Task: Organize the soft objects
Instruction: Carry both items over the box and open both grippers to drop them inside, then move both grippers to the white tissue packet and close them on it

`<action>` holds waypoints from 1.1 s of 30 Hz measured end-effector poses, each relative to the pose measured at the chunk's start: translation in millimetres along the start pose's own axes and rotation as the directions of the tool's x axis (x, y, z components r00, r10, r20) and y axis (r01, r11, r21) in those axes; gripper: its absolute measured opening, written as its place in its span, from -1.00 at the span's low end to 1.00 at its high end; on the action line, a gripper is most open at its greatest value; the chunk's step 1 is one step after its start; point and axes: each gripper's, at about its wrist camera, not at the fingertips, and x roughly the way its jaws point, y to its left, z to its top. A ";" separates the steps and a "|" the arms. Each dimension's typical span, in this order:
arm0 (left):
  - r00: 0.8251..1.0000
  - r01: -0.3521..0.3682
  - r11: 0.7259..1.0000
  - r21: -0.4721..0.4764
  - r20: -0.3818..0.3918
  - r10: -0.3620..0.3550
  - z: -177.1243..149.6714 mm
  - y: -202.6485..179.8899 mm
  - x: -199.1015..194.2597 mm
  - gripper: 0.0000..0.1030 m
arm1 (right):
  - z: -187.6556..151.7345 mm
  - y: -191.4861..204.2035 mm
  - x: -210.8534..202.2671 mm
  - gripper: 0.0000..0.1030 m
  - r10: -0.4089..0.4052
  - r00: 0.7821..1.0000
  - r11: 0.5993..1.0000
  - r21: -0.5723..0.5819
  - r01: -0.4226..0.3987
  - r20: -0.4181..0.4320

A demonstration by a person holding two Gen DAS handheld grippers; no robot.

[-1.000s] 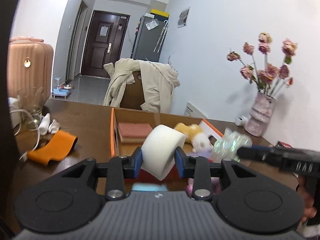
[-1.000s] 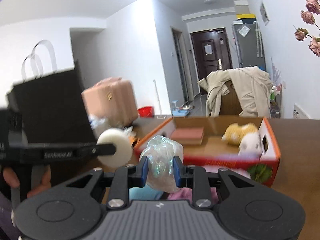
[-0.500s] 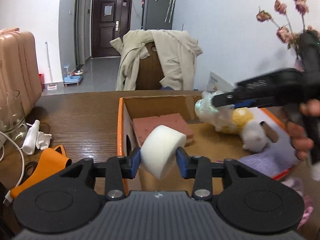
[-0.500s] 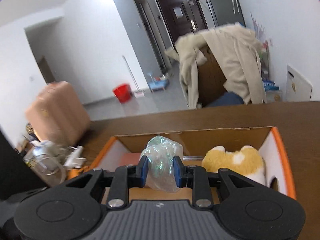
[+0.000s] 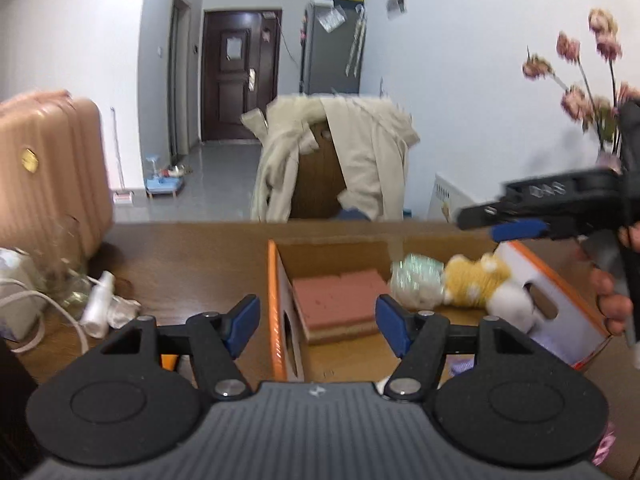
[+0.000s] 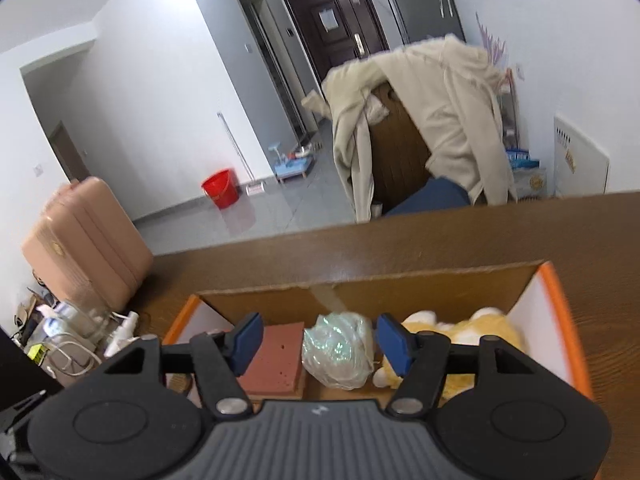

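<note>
Left wrist view: a dark brown wooden table (image 5: 192, 256) runs to a straight far edge, and beyond it lie a grey tiled floor, a dark door (image 5: 238, 84) at the end of a hallway and a chair draped with a beige coat (image 5: 336, 156). A pink suitcase (image 5: 48, 168) stands past the table's left end, and a white cable and a small white bottle (image 5: 98, 304) lie on that side. Dried flowers (image 5: 580, 76) rise at the right against the white wall. An open cardboard box (image 5: 276, 320) with orange edges sits on the table. Inside it lie a pink sponge block (image 5: 340, 300), a crinkled plastic ball (image 5: 418, 278) and a yellow and white plush toy (image 5: 484, 284), touching in a row. The left gripper (image 5: 318, 322) hovers over the box's near left corner, its jaws opening with nothing between them. The right gripper (image 5: 516, 220), held by a hand (image 5: 614, 300), hangs above the box's right side.

Right wrist view: the table's far edge crosses the frame, with open floor, a red bucket (image 6: 220, 188) and the suitcase (image 6: 84, 240) beyond. The right gripper (image 6: 318, 338) points down into the box (image 6: 560, 320), its jaws opening; the plastic ball (image 6: 340, 354) lies between the blue pads without touching them, beside the sponge block (image 6: 276, 360) and the plush toy (image 6: 476, 332).
</note>
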 end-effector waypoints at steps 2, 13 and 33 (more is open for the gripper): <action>0.999 -0.001 1.000 -0.005 0.035 0.001 5.1 0.3 -21.5 0.39 | 3.0 2.8 -25.4 0.32 0.004 1.000 1.000 -0.019 -0.004 0.030; 0.985 0.035 0.999 0.017 0.166 -0.037 -24.1 -21.7 -156.3 0.68 | -47.0 22.4 -184.0 0.64 0.033 0.982 0.992 -0.123 -0.010 0.188; 0.985 0.172 0.982 0.076 0.009 -0.173 -161.7 -95.1 -214.9 0.61 | -299.1 22.3 -296.9 0.80 0.058 0.994 0.975 -0.221 -0.036 0.093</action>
